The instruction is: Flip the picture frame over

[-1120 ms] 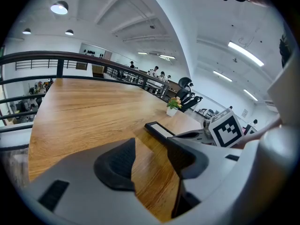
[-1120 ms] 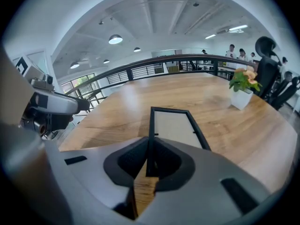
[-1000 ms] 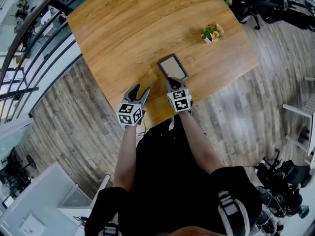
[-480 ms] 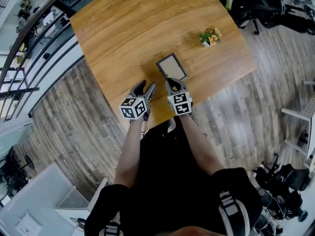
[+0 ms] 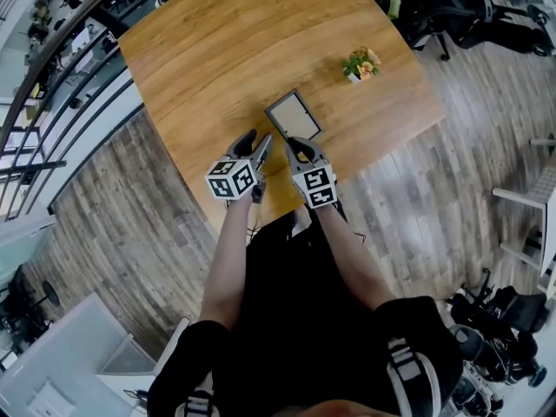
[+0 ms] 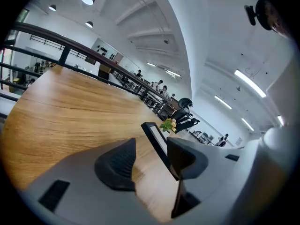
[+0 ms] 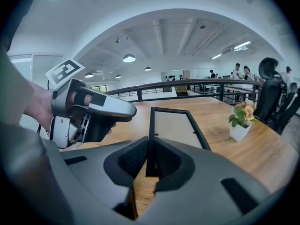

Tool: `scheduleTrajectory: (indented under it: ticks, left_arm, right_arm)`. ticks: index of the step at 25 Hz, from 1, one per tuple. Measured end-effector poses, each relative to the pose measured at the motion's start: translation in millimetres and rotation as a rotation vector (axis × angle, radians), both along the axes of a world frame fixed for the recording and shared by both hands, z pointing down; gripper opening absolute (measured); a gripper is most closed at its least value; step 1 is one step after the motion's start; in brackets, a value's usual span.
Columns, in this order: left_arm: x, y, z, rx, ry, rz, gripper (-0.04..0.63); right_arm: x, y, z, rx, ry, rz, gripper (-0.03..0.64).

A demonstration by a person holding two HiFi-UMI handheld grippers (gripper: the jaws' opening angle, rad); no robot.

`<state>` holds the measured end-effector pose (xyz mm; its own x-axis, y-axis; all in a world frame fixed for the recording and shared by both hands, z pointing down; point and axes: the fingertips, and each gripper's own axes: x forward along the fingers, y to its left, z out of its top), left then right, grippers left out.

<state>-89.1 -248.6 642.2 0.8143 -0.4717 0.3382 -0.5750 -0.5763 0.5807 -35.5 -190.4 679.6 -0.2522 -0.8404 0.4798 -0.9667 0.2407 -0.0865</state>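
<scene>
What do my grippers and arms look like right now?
Both the left gripper and right gripper are grey moulded shells with dark ribbed fingers, each carrying a white cube with black square markers. Forearms are bare; the top is black.

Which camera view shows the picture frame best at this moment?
The right gripper view: the picture frame fills the middle, close, its near rim pinched by the right tool. The head view shows it small from above; the left gripper view shows only a thin slanted edge.

A small potted flower plant (image 5: 360, 63) stands near the wooden table's (image 5: 217, 42) right edge — black office chairs (image 5: 452, 7) beyond, a railing (image 5: 52, 85) opposite.
</scene>
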Motion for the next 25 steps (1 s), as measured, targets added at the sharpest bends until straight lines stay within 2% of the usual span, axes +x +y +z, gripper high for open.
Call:
scheduleTrajectory:
  ticks: [8,16,23,25]
  left_arm:
    - [12,-8,-15,-0.024,0.072,-0.003,0.229]
    - [23,-14,-20,-0.052,0.121,-0.011,0.229]
    - [35,-20,-34,-0.051,0.155,-0.012,0.229]
    - [35,-23,-40,-0.041,0.172,-0.015,0.174]
  right_arm:
    - [-4,6,-16,0.025,-0.006,-0.022,0.048]
    - [-6,0,-48,0.098,-0.004,-0.063,0.048]
    - [-9,-7,-62,0.124,0.006,-0.118,0.048]
    - [-9,-11,-65,0.13,0.01,-0.133,0.048]
